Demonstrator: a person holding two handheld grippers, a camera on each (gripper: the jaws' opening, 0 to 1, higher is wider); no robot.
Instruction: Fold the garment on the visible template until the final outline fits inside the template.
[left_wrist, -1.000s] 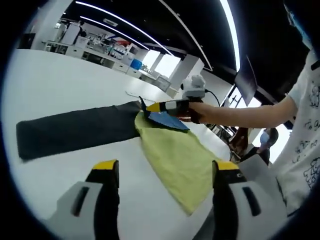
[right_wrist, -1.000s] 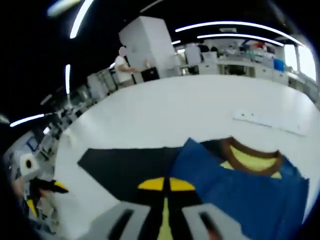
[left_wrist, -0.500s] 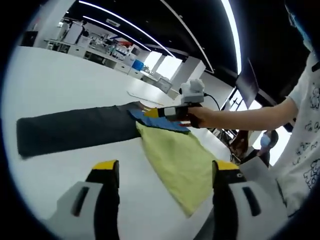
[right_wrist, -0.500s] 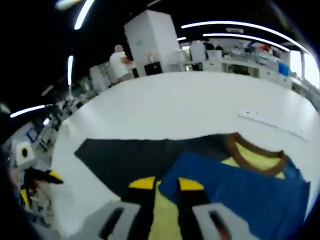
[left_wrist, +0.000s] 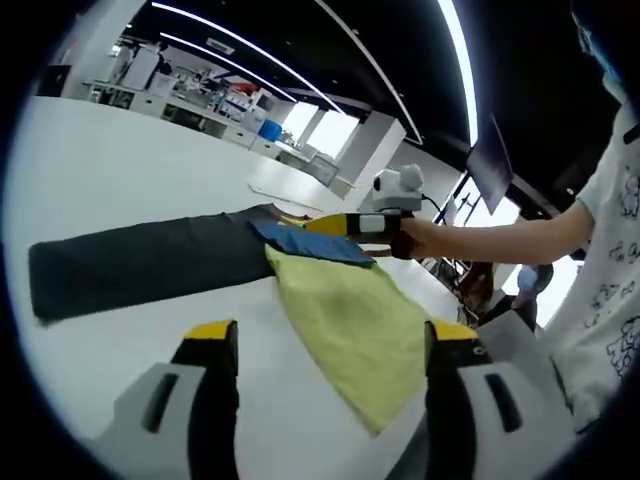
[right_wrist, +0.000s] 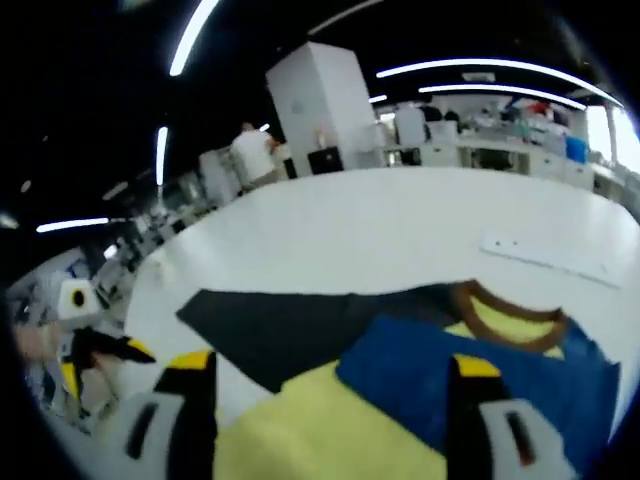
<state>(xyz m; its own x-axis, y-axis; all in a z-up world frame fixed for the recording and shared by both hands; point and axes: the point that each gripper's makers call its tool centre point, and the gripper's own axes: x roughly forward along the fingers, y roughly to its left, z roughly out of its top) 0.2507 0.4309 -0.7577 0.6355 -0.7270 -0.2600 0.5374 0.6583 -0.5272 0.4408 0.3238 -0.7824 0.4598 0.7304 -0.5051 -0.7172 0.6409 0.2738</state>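
Shirt (left_wrist: 350, 320) (yellow, blue sleeve) flat mid-table (left_wrist: 120, 160), partly over dark template (left_wrist: 140, 262). Left gripper (left_wrist: 325, 345) open, right gripper (right_wrist: 330, 375) open, both holding nothing.

open claw (right_wrist: 330, 375), yellow-blue garment (right_wrist: 440, 390), dark template (right_wrist: 270, 325)

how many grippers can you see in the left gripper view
2. The left gripper rises from the bottom edge, jaws apart over the white table. The right gripper, held in a hand, reaches in from the right above the garment's blue sleeve.
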